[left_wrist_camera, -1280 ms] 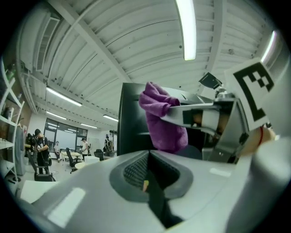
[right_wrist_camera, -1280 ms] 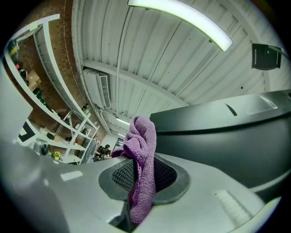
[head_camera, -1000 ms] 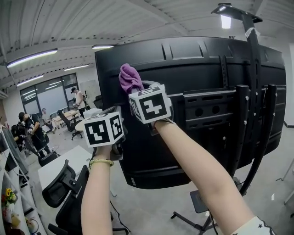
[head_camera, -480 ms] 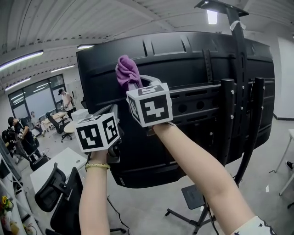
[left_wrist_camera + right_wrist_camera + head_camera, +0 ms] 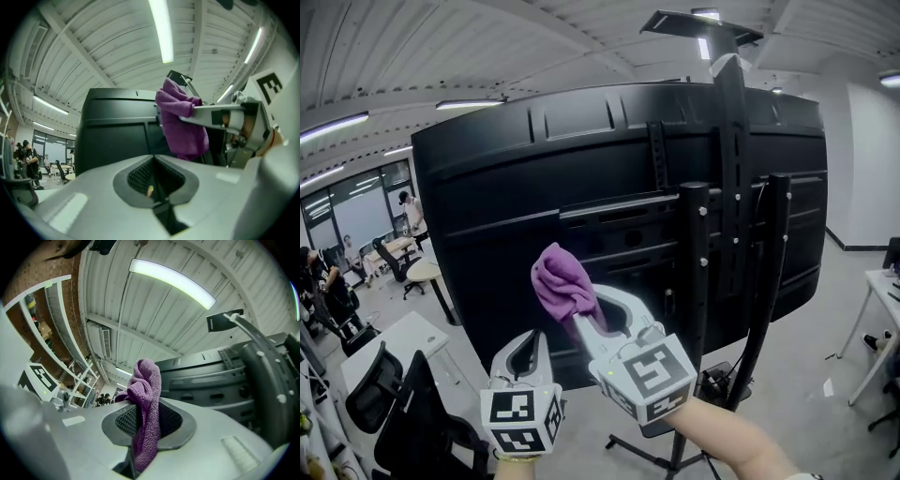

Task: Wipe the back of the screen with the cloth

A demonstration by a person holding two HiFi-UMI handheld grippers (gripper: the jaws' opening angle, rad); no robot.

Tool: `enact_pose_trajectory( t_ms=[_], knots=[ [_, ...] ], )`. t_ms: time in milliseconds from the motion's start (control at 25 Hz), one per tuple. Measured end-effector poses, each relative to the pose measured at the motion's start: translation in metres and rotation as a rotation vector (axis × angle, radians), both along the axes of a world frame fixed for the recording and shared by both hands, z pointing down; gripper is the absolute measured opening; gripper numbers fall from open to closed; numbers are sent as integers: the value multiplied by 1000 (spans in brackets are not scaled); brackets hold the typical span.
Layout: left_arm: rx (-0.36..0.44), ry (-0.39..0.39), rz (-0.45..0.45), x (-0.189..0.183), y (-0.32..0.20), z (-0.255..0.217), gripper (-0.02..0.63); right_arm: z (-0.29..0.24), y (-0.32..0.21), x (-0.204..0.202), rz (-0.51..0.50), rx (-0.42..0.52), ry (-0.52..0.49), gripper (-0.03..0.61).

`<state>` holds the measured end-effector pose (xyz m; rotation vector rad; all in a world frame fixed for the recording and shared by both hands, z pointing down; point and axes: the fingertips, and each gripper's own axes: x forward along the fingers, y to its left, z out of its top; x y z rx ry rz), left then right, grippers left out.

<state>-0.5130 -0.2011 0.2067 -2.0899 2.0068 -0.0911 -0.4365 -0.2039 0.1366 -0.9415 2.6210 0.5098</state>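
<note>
The black back of the big screen (image 5: 581,178) fills the middle of the head view, on a wheeled stand. A crumpled purple cloth (image 5: 564,286) is clamped in my right gripper (image 5: 583,317), low in front of the panel's lower part; contact with the panel cannot be told. In the right gripper view the cloth (image 5: 145,404) stands up between the shut jaws, with the screen (image 5: 220,376) off to the right. My left gripper (image 5: 529,342) is just left of it, shut and empty. The left gripper view shows its jaws closed (image 5: 152,185), the cloth (image 5: 180,119) and the screen (image 5: 117,131) ahead.
The stand's black posts (image 5: 694,281) run down the panel's right half, with a lamp bar (image 5: 694,21) on top. Office chairs (image 5: 394,403) and white tables (image 5: 398,337) stand at lower left, people (image 5: 319,281) far left, another table edge (image 5: 883,281) at right.
Both grippers have dropped from the panel's upper left to its lower part, carrying the cloth down. The head view has drawn back, so the whole screen shows.
</note>
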Motion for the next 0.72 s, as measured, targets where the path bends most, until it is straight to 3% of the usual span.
enact_pose_trajectory(
  t_ms=[160,360,720],
  knots=[
    [-37,12,62,100,0,41,8,64,3,81,55,-70,51,58],
    [-91,54,190,250,-5,79,8,123,-1,224,198,-170,111,58],
    [-134,113,400,471,-25,94,8,131,-12,465,458,-199,92,58]
  ],
)
